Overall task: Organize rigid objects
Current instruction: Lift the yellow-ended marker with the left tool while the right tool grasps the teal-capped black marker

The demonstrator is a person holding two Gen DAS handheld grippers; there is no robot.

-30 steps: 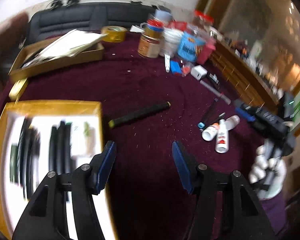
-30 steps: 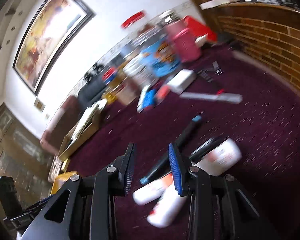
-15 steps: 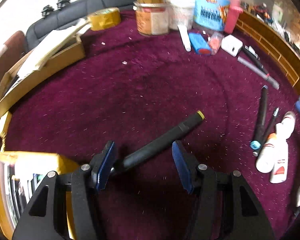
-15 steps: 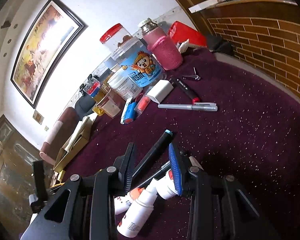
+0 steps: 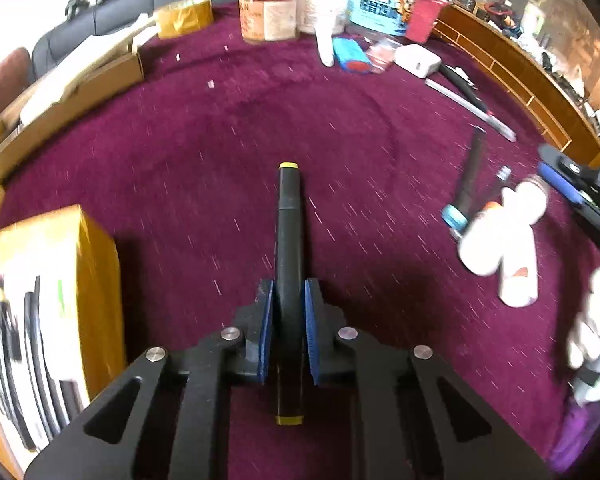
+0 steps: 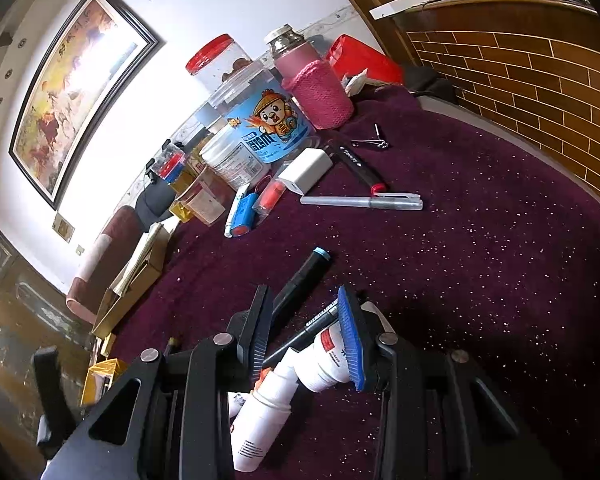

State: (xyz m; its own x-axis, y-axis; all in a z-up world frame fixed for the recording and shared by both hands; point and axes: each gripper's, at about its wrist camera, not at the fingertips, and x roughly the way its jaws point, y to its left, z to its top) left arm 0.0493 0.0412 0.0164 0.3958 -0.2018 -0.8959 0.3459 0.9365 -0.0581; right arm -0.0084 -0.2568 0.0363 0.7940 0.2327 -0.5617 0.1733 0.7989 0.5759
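Note:
My left gripper (image 5: 288, 292) is shut on a black marker with yellow ends (image 5: 289, 224), which points forward over the purple cloth. A yellow box of pens (image 5: 72, 280) sits to its left. My right gripper (image 6: 304, 320) is open over two white bottles (image 6: 276, 396), a black marker with a blue cap (image 6: 300, 276) and a thin black pen (image 6: 300, 336). The same bottles (image 5: 512, 256) and blue-capped marker (image 5: 470, 176) show at the right of the left wrist view, beside the right gripper (image 5: 572, 184).
Jars and tubs (image 6: 260, 128) stand at the back, with a white charger (image 6: 306, 170), a silver pen (image 6: 360, 201), a blue battery (image 6: 244, 212) and nail clippers (image 6: 370, 143) in front. A cardboard box (image 5: 72, 84) and tape roll (image 5: 184, 16) lie at the back left.
My left gripper has moved over the yellow-ended marker and closed on it. My right gripper has come lower over the bottles and stays open.

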